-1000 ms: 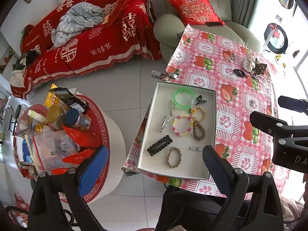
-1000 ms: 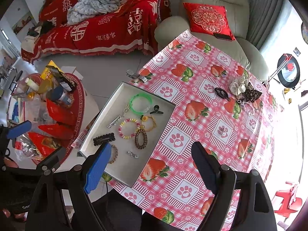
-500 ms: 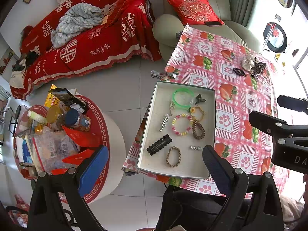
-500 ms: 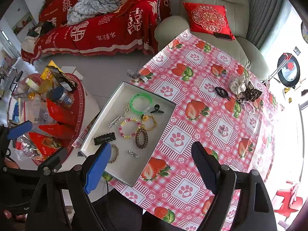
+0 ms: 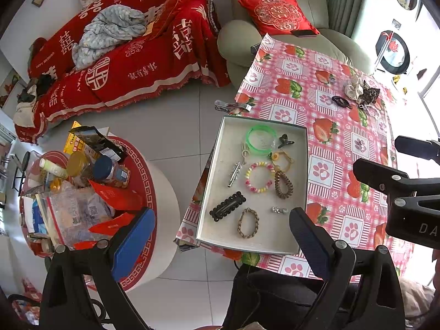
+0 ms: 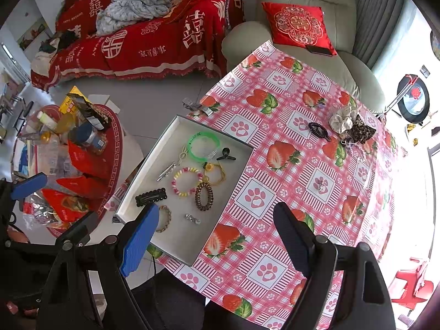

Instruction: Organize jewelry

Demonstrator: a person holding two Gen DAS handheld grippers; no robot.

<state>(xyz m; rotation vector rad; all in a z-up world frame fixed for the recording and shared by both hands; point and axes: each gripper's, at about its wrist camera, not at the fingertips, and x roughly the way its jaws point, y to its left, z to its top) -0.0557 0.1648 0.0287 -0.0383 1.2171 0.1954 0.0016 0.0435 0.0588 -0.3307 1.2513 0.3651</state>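
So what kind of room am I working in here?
Most likely a home living room: a sofa under a red throw, a beige armchair, and a table with a strawberry-print cloth.

Shallow white rectangular tray (image 5: 217, 176) laid flat at table's near-left corner, holding:
- green plastic bangle (image 5: 260, 139) at far end, small black claw clip (image 5: 285, 140) just beside
- pastel beaded bracelet (image 5: 260, 177) at centre
- brown spiral hair tie (image 5: 283, 184) beside it
- yellow cord bracelet (image 5: 283, 160) above tie
- silver metal hair clip (image 5: 235, 173)
- black scalloped snap clip (image 5: 227, 206)
- braided tan bracelet (image 5: 248, 222) at near end
- small crystal piece (image 5: 279, 209)

Outside tray, at far right of table: black spiral hair tie (image 6: 319, 130), cream scrunchie (image 6: 341, 121), leopard-print scrunchie (image 6: 362, 132), grouped close together.
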